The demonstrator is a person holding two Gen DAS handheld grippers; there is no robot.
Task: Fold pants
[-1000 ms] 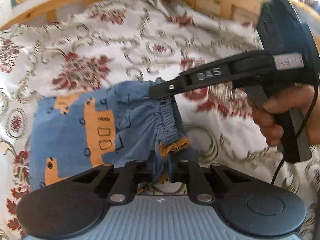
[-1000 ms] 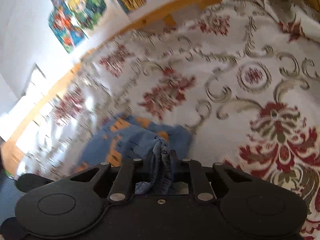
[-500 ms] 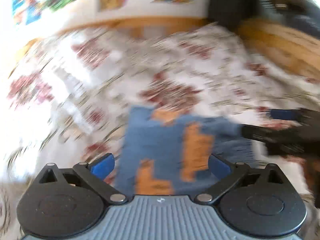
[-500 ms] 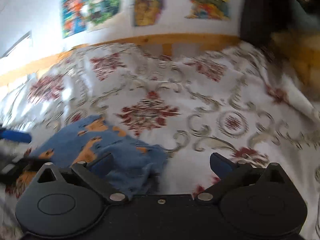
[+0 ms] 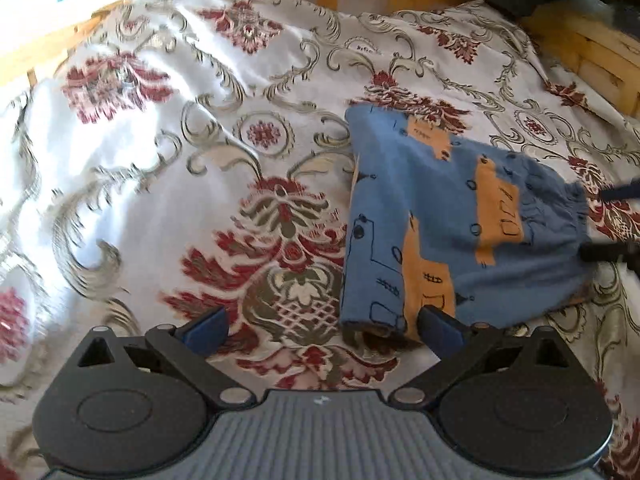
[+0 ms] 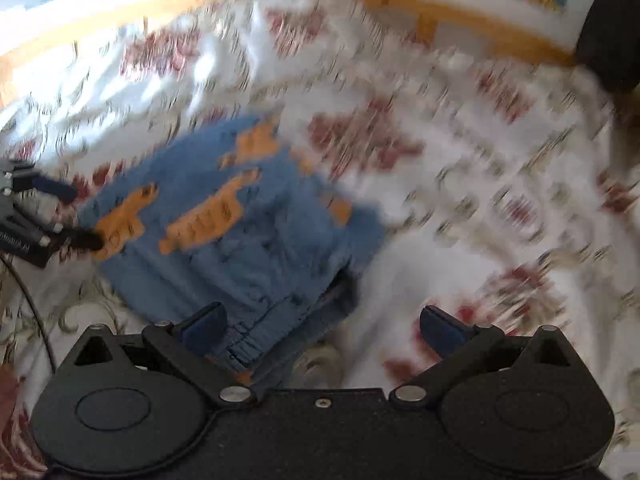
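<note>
Pants lie flat on the patterned bedspread, already folded into a compact blue-and-orange block. In the left wrist view the block sits to the right of centre, long axis running near to far, gathered waistband at its right edge.

Left gripper: jaws wide, holding nothing. Its right pad overlaps the near left corner of the block; contact cannot be confirmed. Its left pad is over bare bedspread.

Right gripper: jaws wide, empty. In its view (heavily blurred) the waistband end lies just ahead of the left pad, the rest of the pants stretching far and left.

The 2 grippers flank the pants, 1 at each end. The right gripper's tips show at the waistband side.

Judgement: the right gripper looks nearer a usable edge, the waistband. Any further fold would likely carry that end across the short axis toward the left gripper.
</note>
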